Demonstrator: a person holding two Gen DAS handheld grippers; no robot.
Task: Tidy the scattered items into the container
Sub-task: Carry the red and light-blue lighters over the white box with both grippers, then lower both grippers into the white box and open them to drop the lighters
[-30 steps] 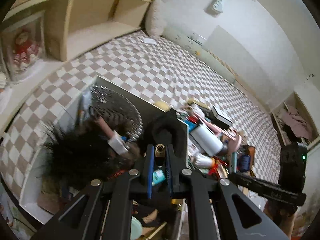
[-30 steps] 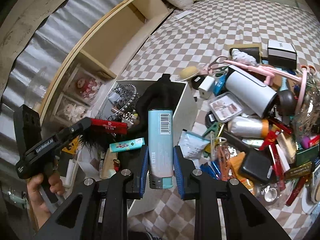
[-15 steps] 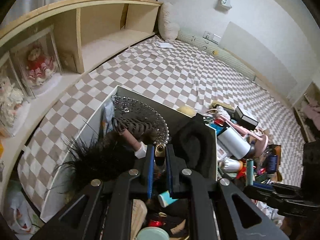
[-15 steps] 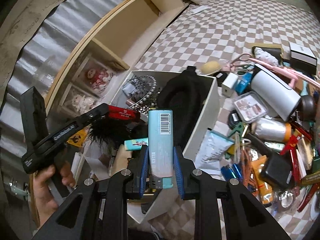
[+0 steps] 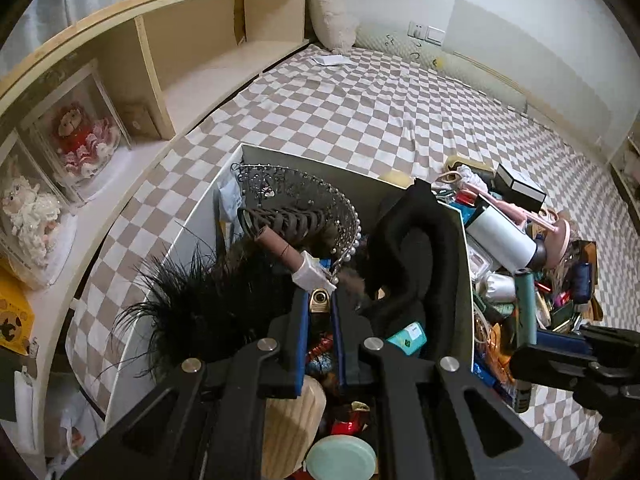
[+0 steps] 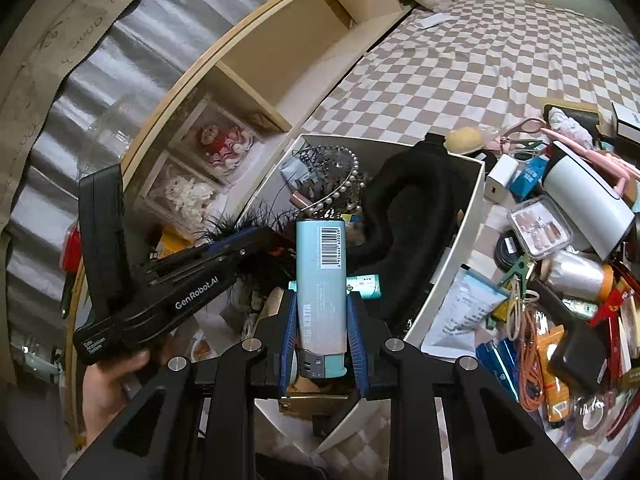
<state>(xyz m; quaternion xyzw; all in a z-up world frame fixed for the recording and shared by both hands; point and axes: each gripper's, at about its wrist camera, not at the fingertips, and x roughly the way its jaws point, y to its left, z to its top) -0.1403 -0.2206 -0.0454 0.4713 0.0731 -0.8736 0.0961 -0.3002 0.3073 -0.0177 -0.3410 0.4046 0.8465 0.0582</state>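
Container: white box (image 6: 466, 236), open-topped, on the checkered cover, already crowded with a black feather piece (image 5: 200, 304), a beaded tiara (image 5: 316, 196) and a black padded item (image 6: 404, 216).
Scattered pile: just right of the box, touching its wall; white cylinder (image 6: 588, 204), nail set tray (image 6: 538, 230), orange cord (image 6: 532, 344) and many small things not yet put away.
Right gripper (image 6: 322, 332): pads pinch a light-blue lighter (image 6: 322, 280) at its lower half, barcode end pointing away from us.
Change, right: against the frame one second back, we see the lighter sit further over the box opening; the near wall now lies to the right of the fingers rather than under them. Grip looks unchanged.
Left gripper (image 5: 320, 332): jaws nearly together on a small gold-capped piece (image 5: 320, 300); we cannot name it. It hangs over the box interior.
Change, left: view has swung up and rolled, so more of the shelf (image 5: 224, 44) and box interior shows; the hand itself seems to have stayed put.
Reading: we judge both hands are in the drop phase, each load above the box.
Next need: release over a free gap, likely near the teal packet (image 6: 362, 282).
Risk: contents are heaped, so the lighter could slide off the padded item and out.
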